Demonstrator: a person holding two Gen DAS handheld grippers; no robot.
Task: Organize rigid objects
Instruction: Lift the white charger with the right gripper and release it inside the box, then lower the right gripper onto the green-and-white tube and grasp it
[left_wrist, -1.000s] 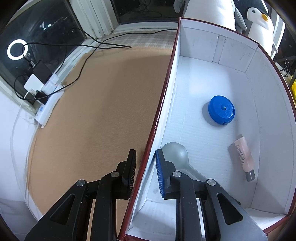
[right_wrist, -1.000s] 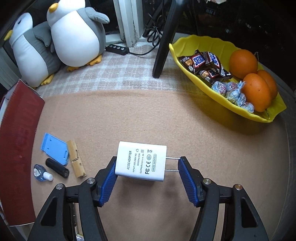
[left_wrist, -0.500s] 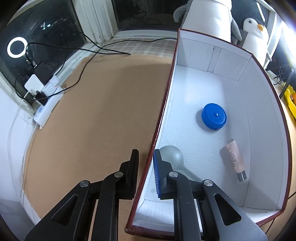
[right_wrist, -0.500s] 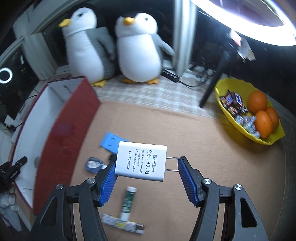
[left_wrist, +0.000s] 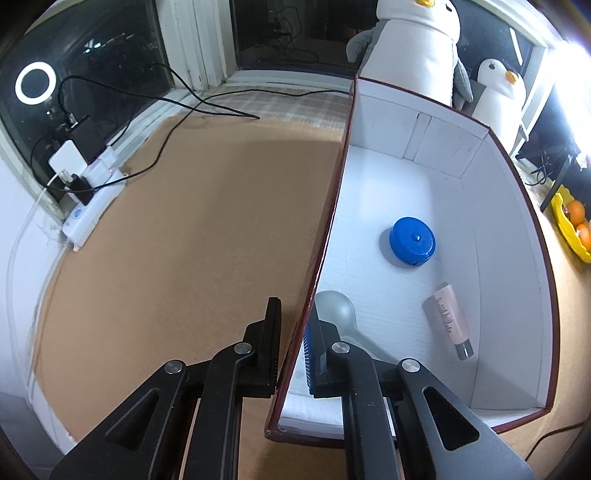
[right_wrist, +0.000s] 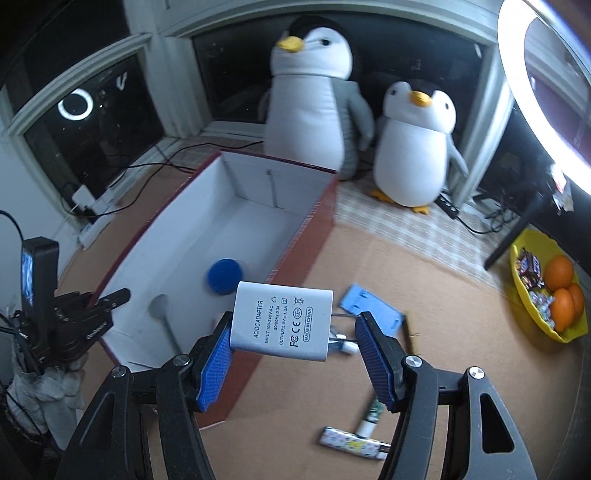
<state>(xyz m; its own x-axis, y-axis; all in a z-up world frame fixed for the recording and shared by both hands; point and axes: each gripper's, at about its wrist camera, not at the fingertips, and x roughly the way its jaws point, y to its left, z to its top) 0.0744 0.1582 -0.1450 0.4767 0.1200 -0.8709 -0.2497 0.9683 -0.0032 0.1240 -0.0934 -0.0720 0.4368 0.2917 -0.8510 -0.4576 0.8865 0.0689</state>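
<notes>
My right gripper (right_wrist: 295, 354) is shut on a white AC/DC power adapter (right_wrist: 282, 320), held above the near right wall of the red box (right_wrist: 306, 236). My left gripper (left_wrist: 291, 347) is shut on the box's left wall (left_wrist: 328, 229), one finger outside, one inside. The white-lined box holds a blue round case (left_wrist: 412, 241), a pink tube (left_wrist: 447, 319) and a grey spoon (left_wrist: 334, 308). In the right wrist view the blue case (right_wrist: 224, 276) and spoon (right_wrist: 160, 306) show inside, and the left gripper (right_wrist: 107, 306) shows at the box's left wall.
On the brown mat right of the box lie a blue plastic stand (right_wrist: 371, 308), a patterned stick (right_wrist: 352, 446) and a small tube (right_wrist: 371, 419). Two plush penguins (right_wrist: 314, 96) stand behind the box. A yellow fruit bowl (right_wrist: 546, 291) is far right. A power strip (left_wrist: 92, 199) with cables lies left.
My right gripper has carried the adapter up and leftward towards the box, which now fills the middle of its view. My left gripper has kept its hold on the box wall.
</notes>
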